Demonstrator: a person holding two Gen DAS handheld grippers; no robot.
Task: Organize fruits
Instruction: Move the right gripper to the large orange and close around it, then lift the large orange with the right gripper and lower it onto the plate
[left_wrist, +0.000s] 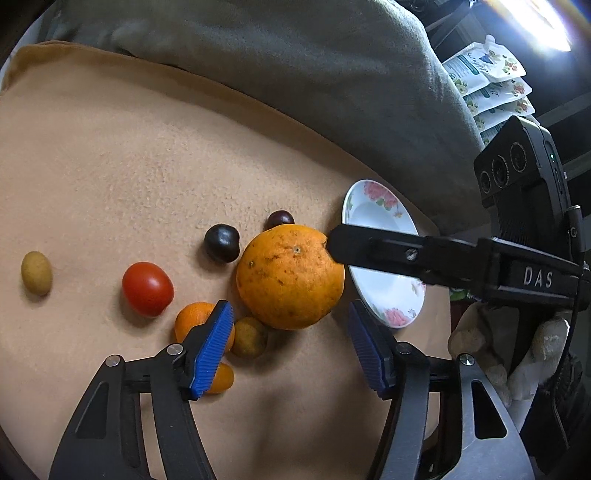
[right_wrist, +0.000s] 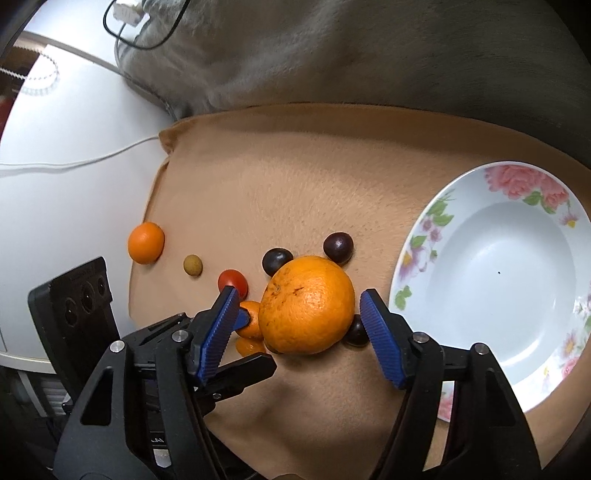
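A large orange (left_wrist: 290, 277) (right_wrist: 306, 304) lies on the tan cloth (left_wrist: 110, 166) beside a white flowered plate (left_wrist: 369, 195) (right_wrist: 417, 243). My left gripper (left_wrist: 290, 308) stands open just short of the orange, its blue pads clear of the peel. My right gripper (right_wrist: 299, 293) is open with the orange between its pads and a small gap on each side. In the left wrist view one of the right gripper's black fingers (left_wrist: 369, 247) lies against the orange's far right side. The plate holds nothing.
Around the orange lie a red tomato (left_wrist: 147, 288), dark round fruits (left_wrist: 221, 243) (right_wrist: 338, 247), small orange fruits (left_wrist: 195, 317) (right_wrist: 146, 242) and yellow-green ones (left_wrist: 36, 273) (left_wrist: 249, 338). A grey blanket (left_wrist: 295, 74) borders the cloth behind. A gloved hand (left_wrist: 480, 339) holds the right gripper.
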